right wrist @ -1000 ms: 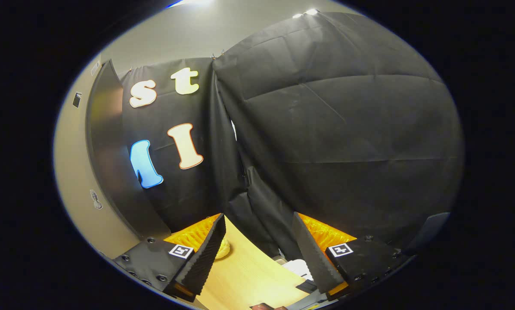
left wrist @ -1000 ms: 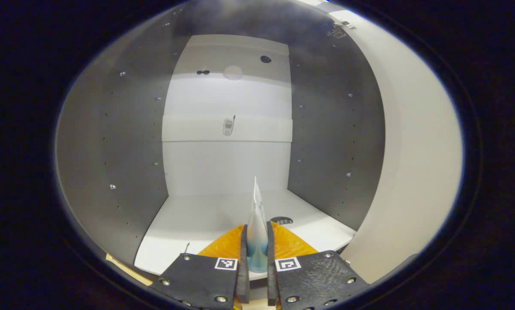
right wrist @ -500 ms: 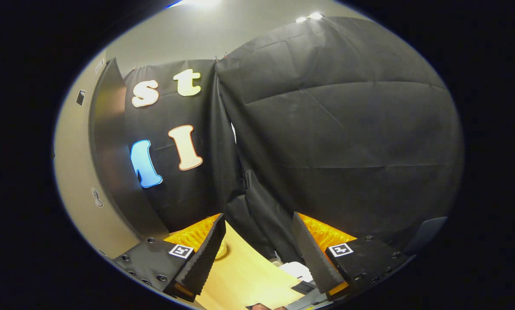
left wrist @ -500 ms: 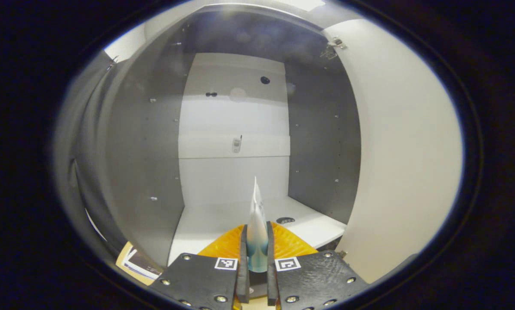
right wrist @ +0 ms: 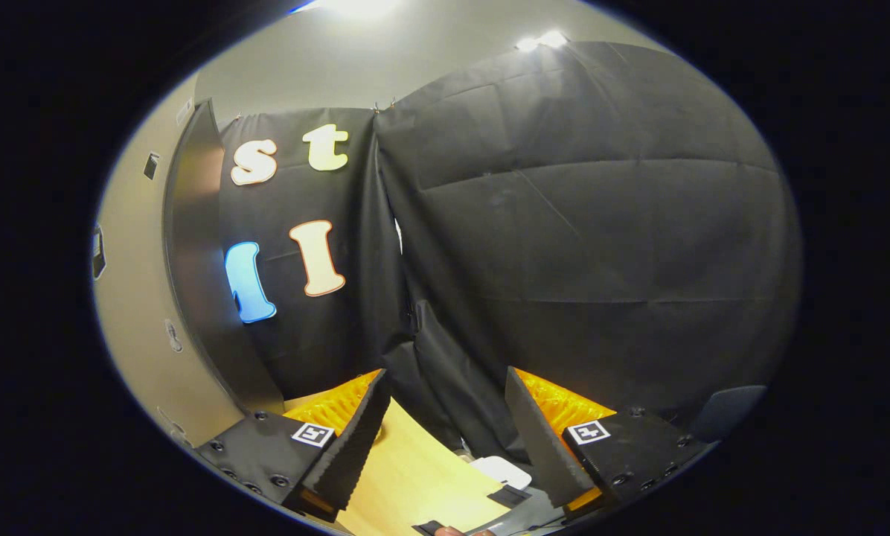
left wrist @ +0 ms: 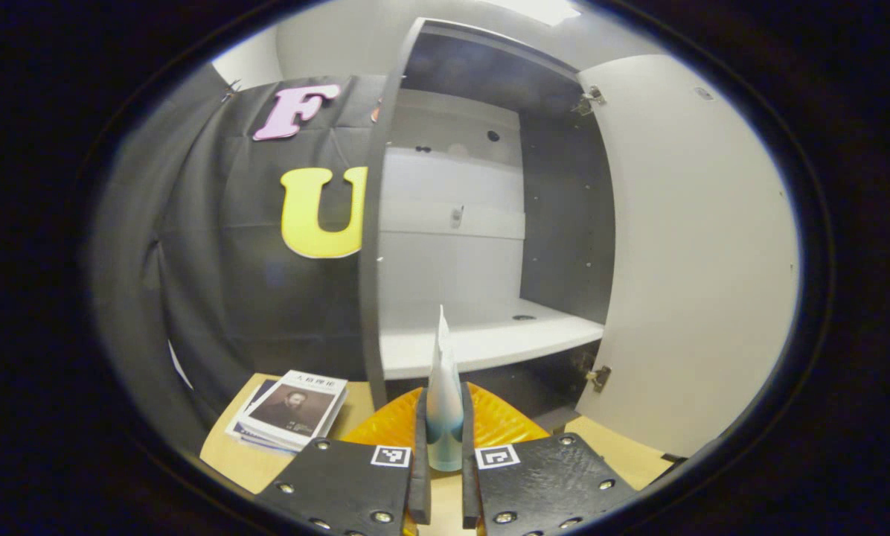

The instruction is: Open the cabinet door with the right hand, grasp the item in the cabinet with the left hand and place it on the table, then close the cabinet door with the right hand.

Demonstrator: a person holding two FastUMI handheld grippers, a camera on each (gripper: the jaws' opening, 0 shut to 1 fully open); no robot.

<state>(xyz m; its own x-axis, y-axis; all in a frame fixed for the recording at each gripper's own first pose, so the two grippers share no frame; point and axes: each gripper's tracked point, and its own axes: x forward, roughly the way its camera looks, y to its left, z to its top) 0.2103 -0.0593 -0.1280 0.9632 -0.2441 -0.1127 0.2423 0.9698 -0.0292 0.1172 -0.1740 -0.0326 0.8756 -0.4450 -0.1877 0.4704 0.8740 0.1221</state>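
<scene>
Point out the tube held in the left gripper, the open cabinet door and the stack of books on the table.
tube (left wrist: 443,387), left gripper view, on its flat upper body above the fingers.
cabinet door (left wrist: 694,260), left gripper view, on its pale inner face.
stack of books (left wrist: 290,411), left gripper view, on the top cover.

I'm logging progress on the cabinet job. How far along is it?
Done: the cabinet door stands open. In hand: the left gripper is shut on the tube, in front of the cabinet shelf and above the table. Left: set the tube on the table, then close the door with the right gripper, which is open.
</scene>
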